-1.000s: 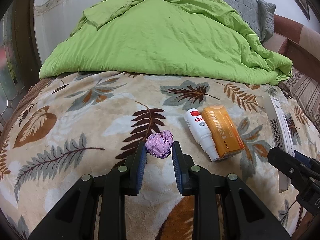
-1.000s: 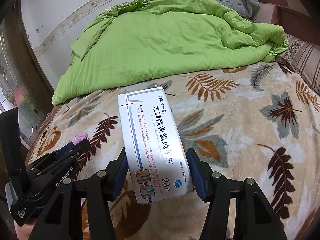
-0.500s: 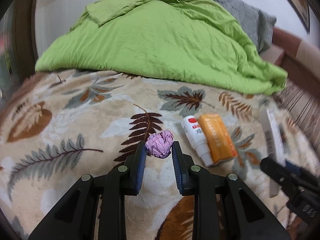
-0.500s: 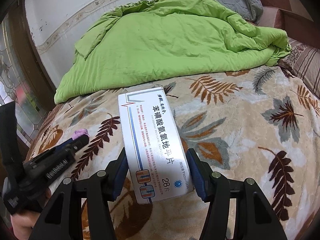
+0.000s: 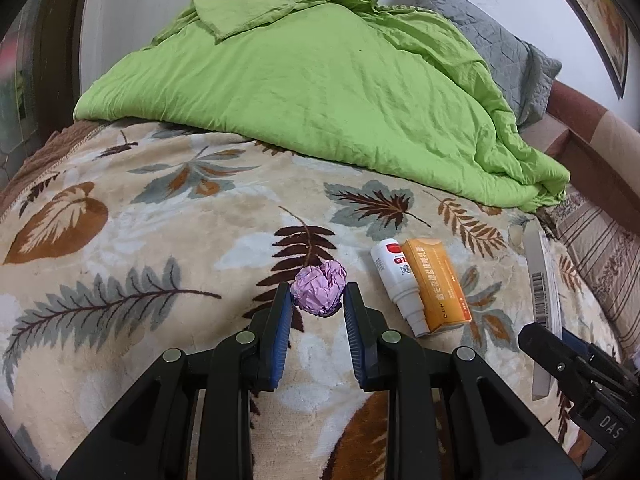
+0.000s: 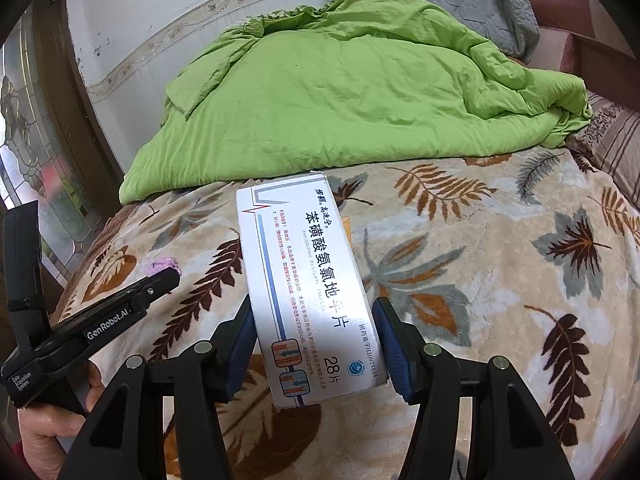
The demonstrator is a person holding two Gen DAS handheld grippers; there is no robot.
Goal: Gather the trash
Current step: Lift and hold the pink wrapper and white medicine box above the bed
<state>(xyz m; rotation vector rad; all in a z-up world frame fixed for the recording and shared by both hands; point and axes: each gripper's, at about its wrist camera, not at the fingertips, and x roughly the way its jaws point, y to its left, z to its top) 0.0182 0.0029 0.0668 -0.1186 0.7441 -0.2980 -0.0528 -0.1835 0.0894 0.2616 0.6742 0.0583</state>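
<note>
Left wrist view: the left gripper [image 5: 318, 300], bottom centre, is clamped tight on a crumpled purple paper ball [image 5: 319, 287], pads pressing both its sides, over a leaf-print blanket [image 5: 120, 240]. Just right of it a white spray bottle [image 5: 396, 280] and an orange box [image 5: 438, 284] lie side by side, touching, on the blanket. A rumpled green quilt [image 5: 320, 92] fills the upper frame w/ a grey pillow [image 5: 500, 48] behind. The right gripper [image 5: 552, 344] shows at lower right, its box seen edge-on.

Right wrist view: the right gripper [image 6: 316, 340], bottom centre, stands about half open and pinches a white medicine box [image 6: 308, 280] across its width, near its lower end; most of the box sticks out toward frame centre. The left gripper [image 6: 168, 276] and a hand [image 6: 52, 420] sit at lower left, the purple ball [image 6: 164, 266] peeking past the tip.

Risks, as judged: the box is thin card held near one end, so a quick swing could pivot it out; the ball is light and springy and could pop free if the jaws ease; bottle and orange box are not yet collected
</note>
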